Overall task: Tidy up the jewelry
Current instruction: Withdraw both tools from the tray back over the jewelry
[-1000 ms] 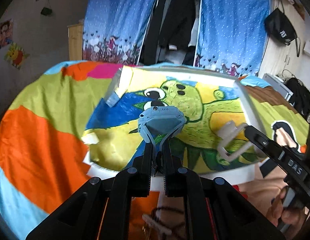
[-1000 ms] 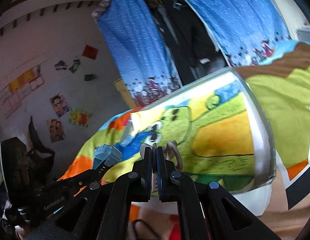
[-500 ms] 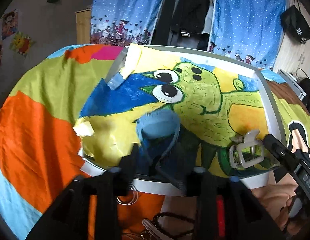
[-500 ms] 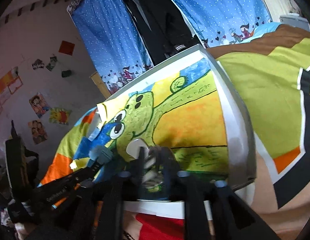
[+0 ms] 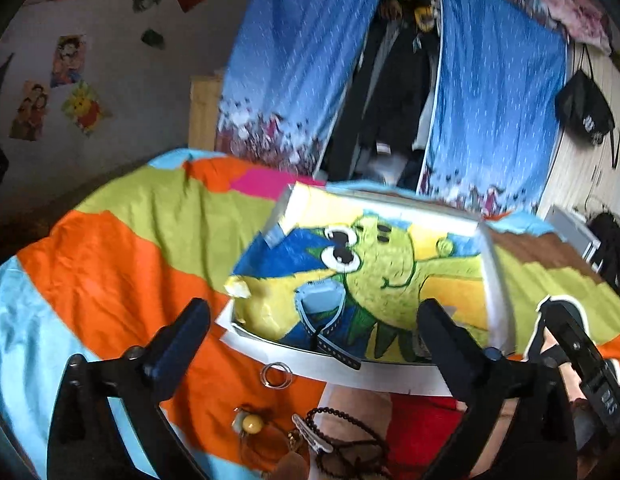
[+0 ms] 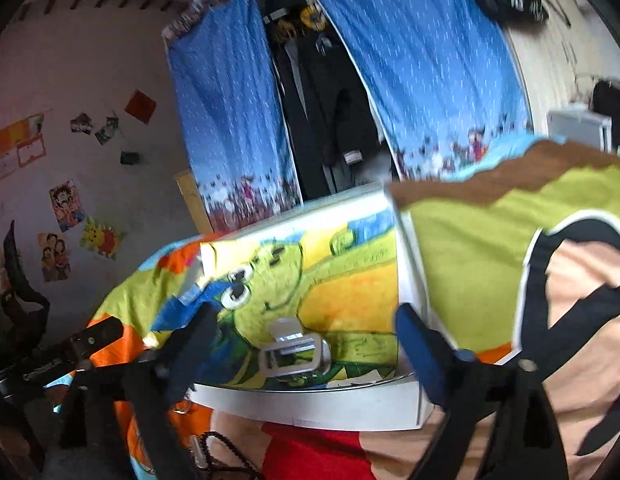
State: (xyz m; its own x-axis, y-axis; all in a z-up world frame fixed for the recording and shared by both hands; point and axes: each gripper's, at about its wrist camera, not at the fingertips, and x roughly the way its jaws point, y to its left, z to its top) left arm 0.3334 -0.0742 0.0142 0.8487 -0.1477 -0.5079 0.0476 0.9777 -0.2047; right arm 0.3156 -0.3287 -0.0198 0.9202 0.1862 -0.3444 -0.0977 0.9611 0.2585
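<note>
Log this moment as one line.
left gripper: open | right gripper: open | blue smartwatch, clear hair claw: in white tray

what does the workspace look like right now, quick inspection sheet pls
surface: patchwork bedspread with a white tray on it, dinosaur drawing lining the tray
job's things: blue watch and pale hair claw lie in the tray; silver rings, yellow-bead piece, black bead necklace and a hair clip lie on the bedspread in front
clutter: nothing seen
grippers: left gripper and right gripper both open, empty
cables: nothing seen
surroundings: blue curtains, wall posters, hanging black bag
</note>
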